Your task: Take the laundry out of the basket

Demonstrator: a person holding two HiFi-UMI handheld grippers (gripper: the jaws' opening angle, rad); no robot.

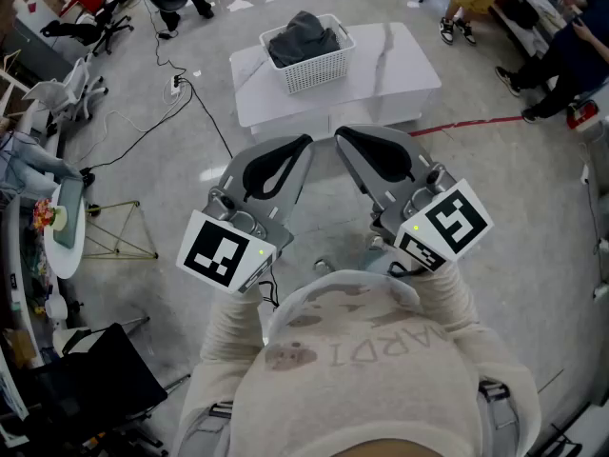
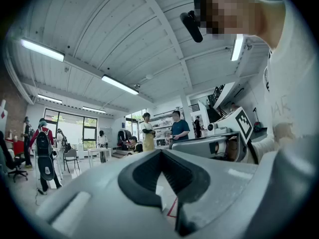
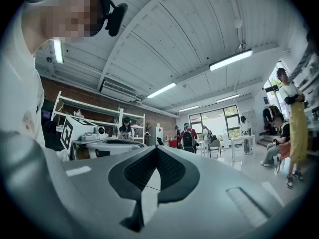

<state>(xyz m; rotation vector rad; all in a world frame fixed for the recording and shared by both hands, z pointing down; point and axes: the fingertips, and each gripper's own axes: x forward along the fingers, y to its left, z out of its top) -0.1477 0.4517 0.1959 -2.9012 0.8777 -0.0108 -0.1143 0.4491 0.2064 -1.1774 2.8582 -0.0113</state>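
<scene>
Floor cable [image 1: 205, 112]: a black lead on the grey floor at 10 o'clock from your left gripper, running from a power strip [image 1: 175, 86] toward the left end of the table.

Left gripper [image 1: 305, 141]: you hold it low in front of your chest, pointing to 1 o'clock. In the left gripper view [image 2: 160, 151] its 2 jaws are pressed together at the tips, with nothing between them. Its marker cube [image 1: 225, 252] sits at 7 o'clock of the jaws, near your sleeve.

Table [image 1: 400, 74]: white and low, at 12 o'clock from both grippers and well apart from them.

Basket [image 1: 319, 69]: a white lattice basket standing upright on the left half of the table.

Laundry [image 1: 303, 38]: a dark grey bundle inside the basket, heaped a little above the rim. Neither gripper touches it.

Right gripper [image 1: 340, 133]: just beside the left gripper, pointing to 11 o'clock, so the 2 tips nearly meet. In the right gripper view [image 3: 156, 148] its 2 jaws are pressed together and pinch nothing. Its marker cube [image 1: 447, 222] sits at 5 o'clock of the jaws.

Red line [image 1: 466, 123]: a thin stripe on the floor at 2 o'clock from your right gripper, leading away from the right end of the table.
</scene>
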